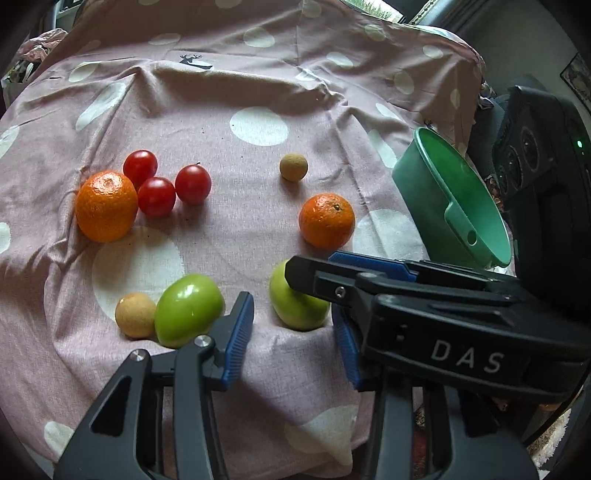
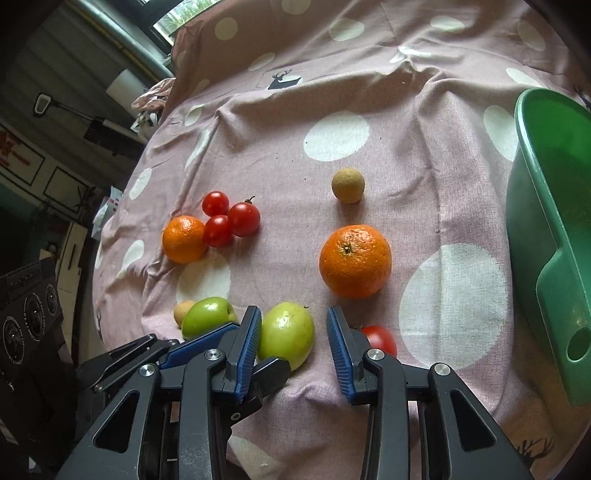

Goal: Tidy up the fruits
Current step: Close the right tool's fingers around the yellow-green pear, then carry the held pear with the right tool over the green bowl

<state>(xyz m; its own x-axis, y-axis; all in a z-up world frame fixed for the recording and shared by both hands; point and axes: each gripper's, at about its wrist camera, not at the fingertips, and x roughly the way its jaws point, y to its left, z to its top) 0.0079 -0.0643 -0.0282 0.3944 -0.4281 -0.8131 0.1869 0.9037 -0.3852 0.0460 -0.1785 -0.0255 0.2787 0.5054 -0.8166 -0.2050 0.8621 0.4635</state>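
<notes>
Near: left gripper [image 1: 291, 332] and right gripper [image 2: 293, 350], jaws apart, nothing clamped; both flank one green fruit [image 2: 286, 334] on the dotted pink cloth [image 2: 369, 166], apparently w/o pad contact. Second green fruit [image 1: 188, 310] just left, touching a tan ball [image 1: 135, 314]. Mid: two oranges [image 1: 327, 220], red tomatoes [image 1: 157, 195]. Right: tilted green tub [image 1: 461, 199].

A pink cloth [image 1: 221, 229] with white dots and small deer prints covers the bed. Off its left edge, a dark wall carries a paper roll [image 2: 123, 86]. A window [image 2: 184, 14] shows beyond the far edge.
</notes>
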